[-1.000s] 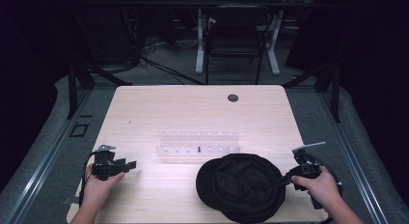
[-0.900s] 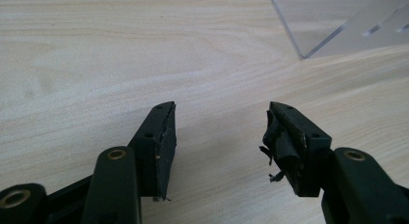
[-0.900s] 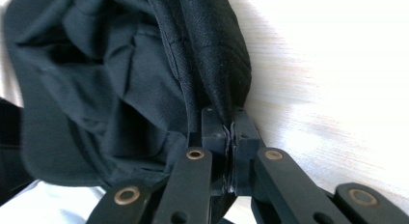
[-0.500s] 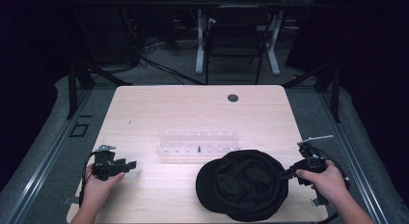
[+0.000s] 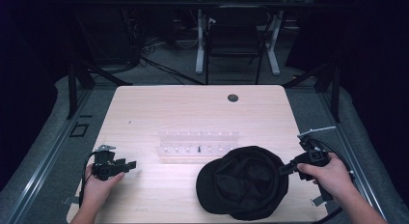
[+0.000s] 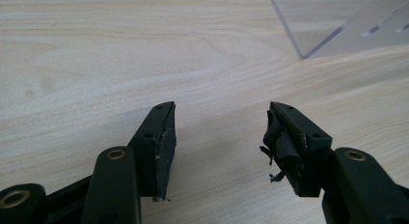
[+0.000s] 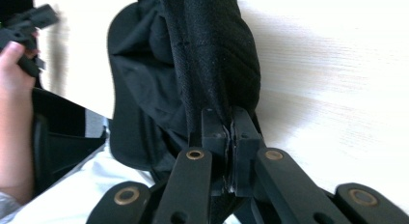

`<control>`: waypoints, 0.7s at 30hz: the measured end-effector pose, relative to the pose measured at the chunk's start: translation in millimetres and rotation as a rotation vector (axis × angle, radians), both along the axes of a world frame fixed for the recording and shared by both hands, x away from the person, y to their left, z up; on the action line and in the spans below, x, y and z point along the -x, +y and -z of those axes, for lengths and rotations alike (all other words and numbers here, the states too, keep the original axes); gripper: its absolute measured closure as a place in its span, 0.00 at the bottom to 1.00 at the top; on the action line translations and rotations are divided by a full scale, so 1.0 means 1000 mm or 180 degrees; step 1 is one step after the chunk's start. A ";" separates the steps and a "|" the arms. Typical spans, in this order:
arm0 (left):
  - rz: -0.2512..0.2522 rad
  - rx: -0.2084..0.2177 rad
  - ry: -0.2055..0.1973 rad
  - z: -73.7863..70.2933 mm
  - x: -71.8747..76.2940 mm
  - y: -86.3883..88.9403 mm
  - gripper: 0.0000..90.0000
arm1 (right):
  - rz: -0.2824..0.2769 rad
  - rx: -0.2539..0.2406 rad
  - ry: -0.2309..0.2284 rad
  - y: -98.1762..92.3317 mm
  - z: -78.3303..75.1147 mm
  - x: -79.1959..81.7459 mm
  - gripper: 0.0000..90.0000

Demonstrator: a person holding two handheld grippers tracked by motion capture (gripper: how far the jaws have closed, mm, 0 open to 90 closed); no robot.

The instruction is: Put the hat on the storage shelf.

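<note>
The right gripper (image 5: 283, 169) pinches the edge of a black cap (image 5: 243, 188), jaws clamped tight on the fabric, at the near right of the wooden table (image 5: 193, 113). The cap lies open side up, just in front of a clear plastic rack (image 5: 198, 146). At the near left, the left gripper (image 5: 126, 164) sits low over bare wood, jaws parted and holding nothing.

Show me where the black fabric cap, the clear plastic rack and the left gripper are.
black fabric cap (image 5: 241, 183), high view, on its crown
clear plastic rack (image 5: 197, 143), high view, middle
left gripper (image 6: 219, 137), left gripper view, midway between fingers
</note>
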State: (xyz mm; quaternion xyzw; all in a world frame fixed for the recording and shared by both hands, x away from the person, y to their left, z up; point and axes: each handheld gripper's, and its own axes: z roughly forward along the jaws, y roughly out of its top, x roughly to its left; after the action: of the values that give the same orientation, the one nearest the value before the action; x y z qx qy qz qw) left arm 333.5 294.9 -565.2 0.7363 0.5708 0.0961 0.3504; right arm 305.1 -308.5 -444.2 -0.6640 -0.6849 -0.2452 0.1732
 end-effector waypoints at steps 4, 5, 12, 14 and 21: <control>-0.0006 0.0000 -0.0003 0.000 0.000 0.000 0.49 | -0.0009 -0.0039 0.0039 0.000 -0.007 -0.001 0.97; -0.0003 -0.0002 0.0001 0.000 0.000 0.000 0.49 | -0.0051 -0.0056 0.0048 -0.001 -0.009 -0.001 0.97; -0.0007 -0.0005 0.0001 0.000 0.000 0.000 0.49 | -0.0002 -0.0210 0.0024 0.000 -0.026 -0.002 0.97; -0.0005 -0.0001 -0.0002 0.000 0.000 0.000 0.49 | -0.0037 -0.0233 -0.0021 -0.001 -0.029 -0.002 0.97; -0.0017 0.0007 -0.0006 0.000 0.000 0.000 0.49 | -0.0051 -0.0347 0.0015 -0.002 -0.040 -0.002 0.97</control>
State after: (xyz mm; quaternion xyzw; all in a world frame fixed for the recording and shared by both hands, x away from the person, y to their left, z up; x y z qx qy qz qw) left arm 333.5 294.5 -565.5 0.7344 0.5725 0.0971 0.3515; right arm 306.8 -310.9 -404.3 -0.6487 -0.6754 -0.2791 0.2127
